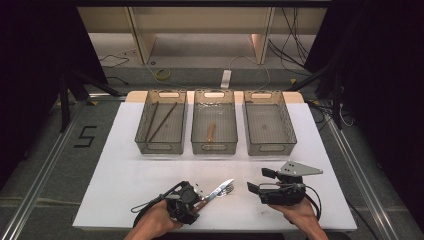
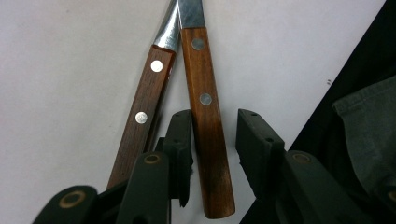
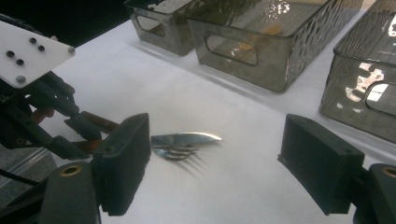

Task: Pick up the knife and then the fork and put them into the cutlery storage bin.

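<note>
Two wood-handled pieces: knife (image 2: 208,126) between the narrowing left tongs (image 2: 215,140), fork (image 2: 142,116) beside; right tongs (image 3: 215,172) wide, three bins (image 1: 214,148).

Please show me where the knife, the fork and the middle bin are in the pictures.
Knife (image 3: 187,138): right gripper view, on the steel blade.
Fork (image 3: 180,153): right gripper view, on the tines under the blade.
Middle bin (image 1: 214,148): high view, on its near wall.

**Bright table, dark surround**

You get even overhead light on the white table (image 1: 125,175), with black all around it. Glare flares on the bin walls (image 3: 280,9) in your right gripper view. The knife blade (image 3: 187,138) looks slightly soft; shadows stay faint.
</note>
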